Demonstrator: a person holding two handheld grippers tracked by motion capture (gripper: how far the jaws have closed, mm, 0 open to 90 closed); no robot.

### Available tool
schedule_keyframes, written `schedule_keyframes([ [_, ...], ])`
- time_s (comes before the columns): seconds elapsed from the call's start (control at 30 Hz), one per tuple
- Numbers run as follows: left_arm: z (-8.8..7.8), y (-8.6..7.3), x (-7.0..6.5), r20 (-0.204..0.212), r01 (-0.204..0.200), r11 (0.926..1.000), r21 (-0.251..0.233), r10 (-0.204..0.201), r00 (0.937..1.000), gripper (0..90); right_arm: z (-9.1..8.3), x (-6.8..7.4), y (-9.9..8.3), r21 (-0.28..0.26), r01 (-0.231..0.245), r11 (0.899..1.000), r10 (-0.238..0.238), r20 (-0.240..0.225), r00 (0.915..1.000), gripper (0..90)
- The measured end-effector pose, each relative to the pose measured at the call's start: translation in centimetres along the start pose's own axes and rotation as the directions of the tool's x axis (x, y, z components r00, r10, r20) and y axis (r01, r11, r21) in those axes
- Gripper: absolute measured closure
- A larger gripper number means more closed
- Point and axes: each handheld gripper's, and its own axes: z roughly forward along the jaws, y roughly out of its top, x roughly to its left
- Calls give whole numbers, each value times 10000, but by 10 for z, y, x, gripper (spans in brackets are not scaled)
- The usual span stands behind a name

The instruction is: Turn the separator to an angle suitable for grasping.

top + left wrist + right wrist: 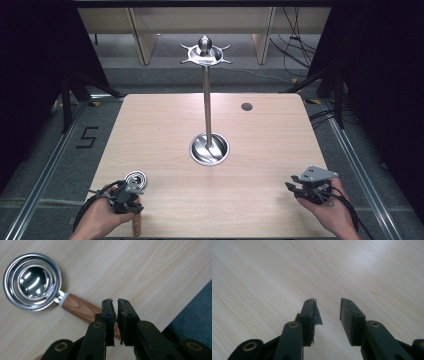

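surface (280, 150): a pale wood top; every place below is told from the steel utensil stand that rises at its middle.

utensil stand (207, 100): a tall polished post on a round dish base, with a ring of hooks under a ball knob at the top. No hook carries anything. I judge it to be where the utensil is meant to hang.

my right claw (328, 308): well off to the near right of the stand, resting low over bare wood. Its jaws stand apart with nothing between them. It is far from the work.

my left claw (115, 315): to the near left of the stand, at the near edge of the surface. Its jaws are drawn almost together, right over the handle's far end. In my left gripper view the brown wood passes under and between the pads, but I cannot tell for sure whether they pinch it or only hover above it.

egg separator (32, 281): a slotted steel cup on a wooden handle (78, 308), lying flat to the near left of the stand and well apart from it.

long axis: the cup points roughly toward the stand and the handle runs back toward my near edge, nearly in line with my left claw.

nearer hand: my left, plainly; the coming lift is its job.

what the move turns on: a firm grip on the handle end, then carrying the cup forward and up to a hook.
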Motion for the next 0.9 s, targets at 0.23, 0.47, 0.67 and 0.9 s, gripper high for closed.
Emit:
schedule_keyframes([
  [0.23, -6, -23, 9, -609, 125, 9978, 656, -85, 9981, 892, -1, 0, 0, -49, -203, 9998, 203, 18, 9998, 651],
  [0.47, 4, -29, 7, -331, -233, 9889, 1466, 285, 9990, 892, 0, -1, 1, -26, -151, 9999, 151, 36, 9999, 649],
  [0.67, 13, -22, 3, -201, -650, 9827, 1733, 695, 9974, 892, -1, -2, 0, -46, -117, 9999, 117, 47, 9999, 649],
  [0.9, 18, -15, 2, 18, -957, 9788, 1808, 970, 9953, 892, -2, -1, 1, -6, -172, 9999, 172, 8, 9999, 649],
])
